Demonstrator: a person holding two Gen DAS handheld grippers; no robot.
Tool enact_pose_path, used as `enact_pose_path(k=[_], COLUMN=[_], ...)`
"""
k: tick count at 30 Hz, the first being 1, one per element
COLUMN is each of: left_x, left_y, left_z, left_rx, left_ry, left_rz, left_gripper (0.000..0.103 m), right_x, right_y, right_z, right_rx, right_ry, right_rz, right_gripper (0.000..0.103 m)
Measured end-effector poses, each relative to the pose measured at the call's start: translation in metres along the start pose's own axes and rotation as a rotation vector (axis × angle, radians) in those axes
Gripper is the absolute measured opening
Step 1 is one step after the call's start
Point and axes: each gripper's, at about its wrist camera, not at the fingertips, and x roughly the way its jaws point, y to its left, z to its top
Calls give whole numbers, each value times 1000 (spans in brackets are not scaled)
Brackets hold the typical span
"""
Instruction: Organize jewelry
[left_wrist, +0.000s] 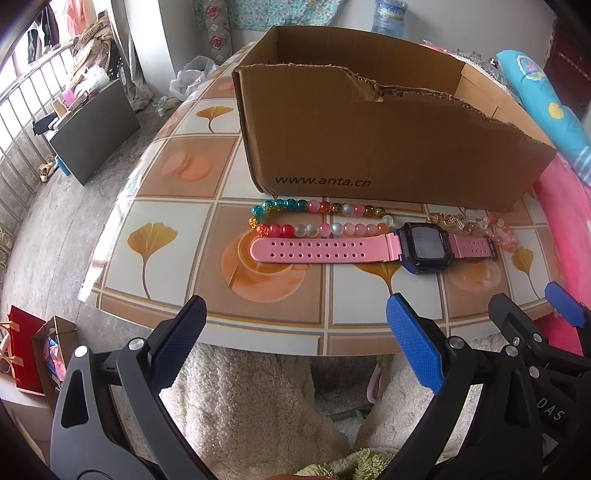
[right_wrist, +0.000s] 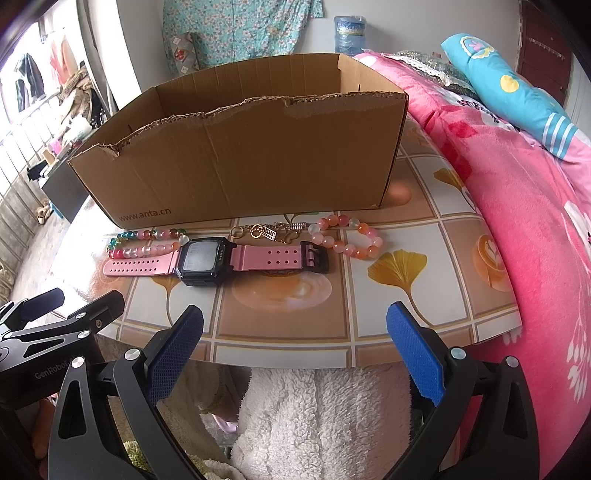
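Both pairs of tongs hang just off the near edge of the bench (left_wrist: 236, 332), over a fleecy cream lap, and both stand spread wide with nothing between their pads: the left tongs (left_wrist: 295, 332) and, just beside them at 3 o'clock, the right tongs (right_wrist: 295, 332). Straight ahead at 12 o'clock, all the jewelry lies in a row on the tiled bench top, in front of the near wall of the cardboard box (left_wrist: 369, 147), whose torn rim is open at the top. Nearest the tongs is the pink-strapped watch (right_wrist: 201, 260), laid flat with its long axis running 9 to 3 o'clock, across the line of reach of either hand; its dark face sits at about 1 o'clock from the left tongs and 11 o'clock from the right, so it lies between the two, neither clearly nearer. Behind its long strap, touching or nearly so, lies the multicoloured bead bracelet (left_wrist: 314, 218), pressed into a long narrow loop on the same 9-to-3 axis and lying toward the left tongs. Behind the watch face a small gold chain with charms (right_wrist: 266, 232) lies close to the box wall, and at 1 o'clock from the right tongs sits the pink-and-orange bead bracelet (right_wrist: 347, 238), a rounder loop near the buckle end. Since the strap lies crosswise, I judge tongs coming straight in could pinch it across its narrow width, then lift over the torn rim into the box.
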Motion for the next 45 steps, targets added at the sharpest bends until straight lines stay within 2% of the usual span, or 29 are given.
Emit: enact_pose_path(k=[40, 45], left_x=[1, 9], left_y=[1, 2], left_z=[-2, -6], left_rx=[0, 33], left_ry=[4, -3], left_rz=[0, 24], left_gripper=[94, 94], right_x=[1, -1], right_y=[-1, -4], right_z=[-2, -3], right_rx=[7, 10], right_ry=[-3, -6], right_rz=[6, 8], right_gripper=[97, 97])
